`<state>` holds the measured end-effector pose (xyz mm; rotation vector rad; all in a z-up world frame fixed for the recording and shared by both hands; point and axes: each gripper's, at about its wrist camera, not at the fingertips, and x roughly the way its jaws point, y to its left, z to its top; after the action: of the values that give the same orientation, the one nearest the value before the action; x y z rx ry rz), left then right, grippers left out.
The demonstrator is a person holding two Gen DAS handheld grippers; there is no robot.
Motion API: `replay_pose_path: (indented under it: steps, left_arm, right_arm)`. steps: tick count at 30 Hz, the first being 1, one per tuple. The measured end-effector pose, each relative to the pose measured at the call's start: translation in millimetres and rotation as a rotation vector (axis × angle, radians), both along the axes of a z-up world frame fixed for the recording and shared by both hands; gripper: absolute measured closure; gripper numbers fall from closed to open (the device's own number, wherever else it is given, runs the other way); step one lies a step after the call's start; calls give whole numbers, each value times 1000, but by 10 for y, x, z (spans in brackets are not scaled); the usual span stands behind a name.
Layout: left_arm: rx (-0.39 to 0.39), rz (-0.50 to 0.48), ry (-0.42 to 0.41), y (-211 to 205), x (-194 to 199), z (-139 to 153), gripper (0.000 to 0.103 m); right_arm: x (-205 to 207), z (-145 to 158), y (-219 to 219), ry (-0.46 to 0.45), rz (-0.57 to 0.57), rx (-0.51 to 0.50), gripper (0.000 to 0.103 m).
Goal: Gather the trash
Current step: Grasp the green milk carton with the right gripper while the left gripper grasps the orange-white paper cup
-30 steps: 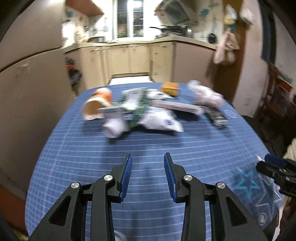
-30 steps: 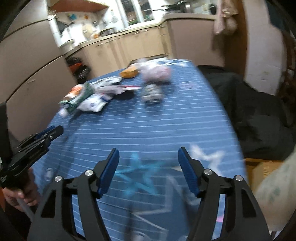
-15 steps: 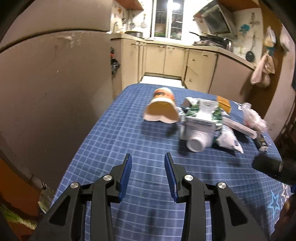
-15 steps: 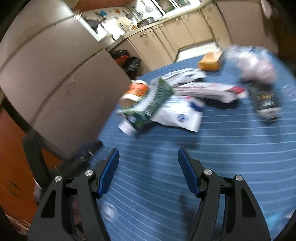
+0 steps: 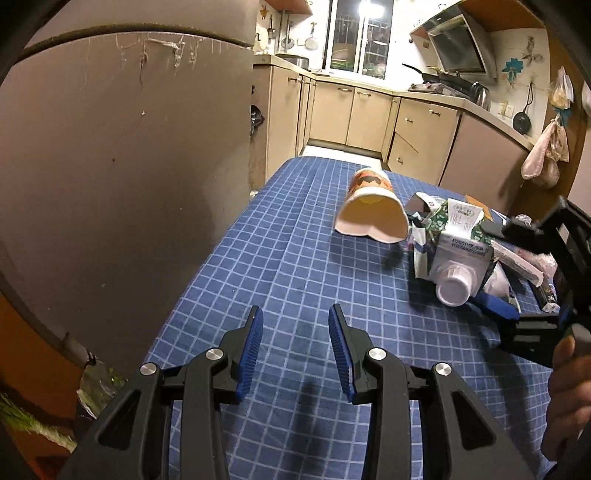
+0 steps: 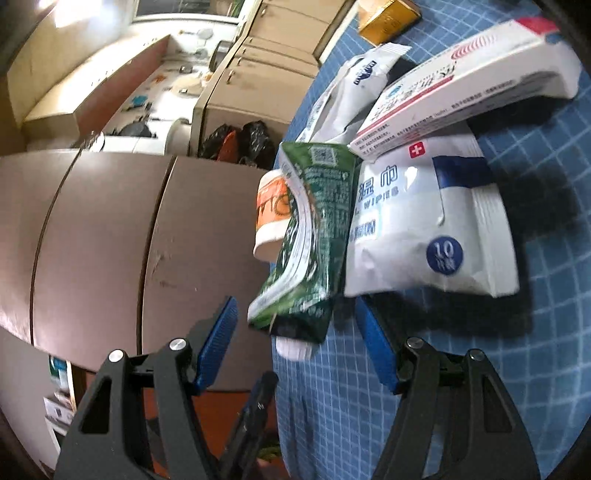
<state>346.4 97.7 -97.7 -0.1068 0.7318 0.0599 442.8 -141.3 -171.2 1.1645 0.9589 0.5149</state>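
A pile of trash lies on the blue checked tablecloth (image 5: pixel 295 266). In it are a paper cup (image 5: pixel 369 218) on its side, a crushed green carton (image 5: pixel 458 236) with a white cap (image 5: pixel 452 290), a wet-wipes pack (image 6: pixel 424 229) and a long white box (image 6: pixel 461 85). My left gripper (image 5: pixel 295 332) hovers open over bare cloth, short of the cup, with nothing between its fingers. My right gripper (image 6: pixel 295 332) is rolled sideways at the pile. Its jaws are closing, and the capped end of the green carton (image 6: pixel 317 229) sits between them, clear of both pads.
A white pouch (image 6: pixel 347 92) and an orange-brown pack (image 6: pixel 391 14) lie at the far side of the pile. A tall brown fridge (image 5: pixel 129 166) stands along the table's left edge. Kitchen cabinets (image 5: pixel 369 110) are beyond. A hand (image 5: pixel 565 387) holds the right gripper.
My right gripper swung left, rolled over and came up to the pile, so the green carton's end now lies between its jaws. My left gripper shifted left along the table, open throughout.
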Motion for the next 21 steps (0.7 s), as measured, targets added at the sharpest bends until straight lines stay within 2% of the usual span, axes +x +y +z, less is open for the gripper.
replay_pose_path:
  steps: [2,4,6,13,16,18,19,21]
  left_arm:
    - [0,2,4,8,2,-21,65]
    - [-7,4,6,27,9,-24,65]
    - [0,8,1,37,3,-10,64]
    - [7,2,-3,30,5,30,57]
    - [42,-58,-12,-41,60,86,53]
    - [97,-96,-36,-88,184,160,49]
    - [143,-102,-51,-110,282,187,45]
    - [241,-131,-58,-169,527,209,44]
  right_arm:
    - [39,-58,-14,19,-10,19,53]
    - [43,-94,-20,33,-3,17,69]
    - [-11,-126,-23,40,16,18,75]
    - [-497,-60,-139,-24,107,-34,80]
    - [-791,1,-274,-64,140,-97,84]
    - [-976,30,-439,-80,132,-141,86]
    - [-1036,35,-504,-82,123,-170,87]
    - [-1106,39,-633,-65,108,-219,87]
